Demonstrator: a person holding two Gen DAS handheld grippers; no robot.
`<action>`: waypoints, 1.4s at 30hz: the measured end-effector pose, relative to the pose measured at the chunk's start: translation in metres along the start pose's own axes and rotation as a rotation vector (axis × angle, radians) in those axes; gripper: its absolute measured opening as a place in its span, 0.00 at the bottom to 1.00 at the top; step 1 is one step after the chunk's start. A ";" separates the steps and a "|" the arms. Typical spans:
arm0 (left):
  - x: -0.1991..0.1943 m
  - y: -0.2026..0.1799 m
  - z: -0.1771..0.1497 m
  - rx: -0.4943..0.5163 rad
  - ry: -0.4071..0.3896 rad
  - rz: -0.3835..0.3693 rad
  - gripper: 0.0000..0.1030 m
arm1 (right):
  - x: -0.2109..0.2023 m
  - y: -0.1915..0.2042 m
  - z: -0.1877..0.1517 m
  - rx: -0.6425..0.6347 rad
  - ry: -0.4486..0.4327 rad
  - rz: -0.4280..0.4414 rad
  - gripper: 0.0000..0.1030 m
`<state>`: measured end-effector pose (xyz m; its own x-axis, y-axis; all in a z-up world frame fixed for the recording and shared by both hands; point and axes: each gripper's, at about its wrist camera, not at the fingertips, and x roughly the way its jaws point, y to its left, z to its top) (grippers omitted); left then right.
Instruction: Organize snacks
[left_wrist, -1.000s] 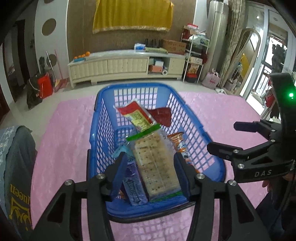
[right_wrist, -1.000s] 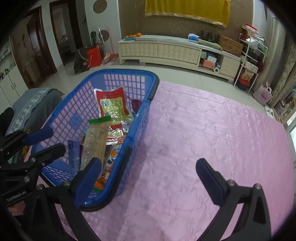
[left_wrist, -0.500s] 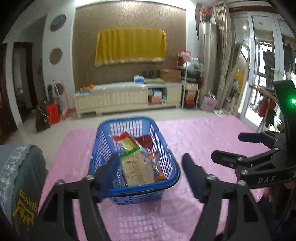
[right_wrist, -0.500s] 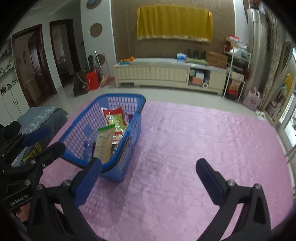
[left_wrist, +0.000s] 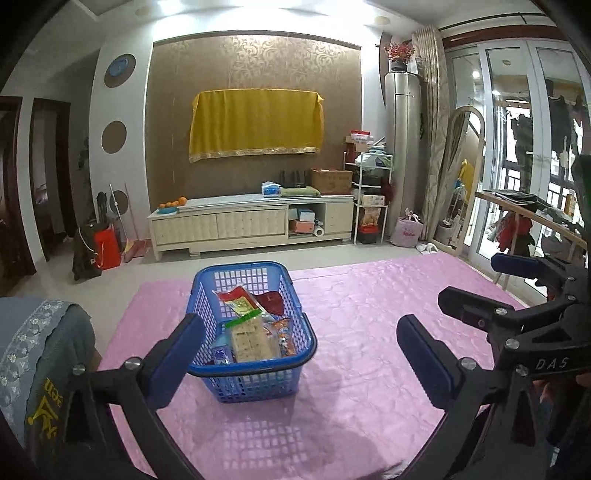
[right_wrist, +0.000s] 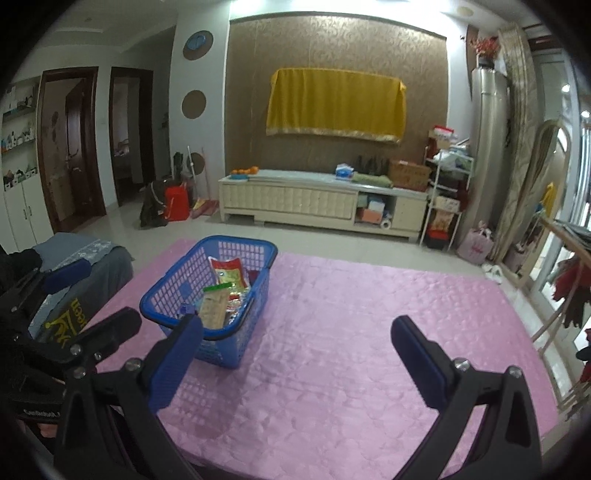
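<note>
— Two grippers, both up off the pink quilted cover (left_wrist: 369, 314). How do their fingers stand?

— The left gripper (left_wrist: 299, 354) has just been spreading its jaws and now they gape wide, with nothing between the blue pads. The right gripper (right_wrist: 295, 354) is spread wide as well, with only bare pink cover between its pads.

— And the snacks?

— All in the blue basket (left_wrist: 255, 384), which sits on the cover toward its left edge, well short of the far edge. A clear pack of crackers with a green strip (left_wrist: 253, 341) leans near the basket's near wall. Behind it lies a red and yellow packet (left_wrist: 238, 301), with a dark red pouch (left_wrist: 273, 301) just beside it toward the far right corner. An orange wrapper (left_wrist: 282, 334) lies to the right of the crackers and a blue packet (left_wrist: 219, 354) to their left.

— Anything touching the basket?

— No, both grippers stand apart from it.
</note>
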<state>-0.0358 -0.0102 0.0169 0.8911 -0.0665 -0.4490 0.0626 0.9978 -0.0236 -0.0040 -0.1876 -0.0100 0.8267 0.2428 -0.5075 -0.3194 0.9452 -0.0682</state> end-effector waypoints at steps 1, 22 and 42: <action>-0.002 -0.002 -0.001 0.003 -0.001 0.005 1.00 | -0.002 -0.001 -0.001 0.001 -0.005 -0.005 1.00; -0.009 -0.015 0.000 0.035 -0.017 0.033 1.00 | -0.013 -0.013 -0.014 0.070 0.005 0.031 1.00; -0.012 -0.020 0.003 0.037 -0.006 0.032 1.00 | -0.013 -0.012 -0.015 0.084 0.020 0.031 1.00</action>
<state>-0.0468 -0.0291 0.0258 0.8957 -0.0351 -0.4433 0.0508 0.9984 0.0236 -0.0176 -0.2051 -0.0152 0.8070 0.2689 -0.5258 -0.3046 0.9523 0.0196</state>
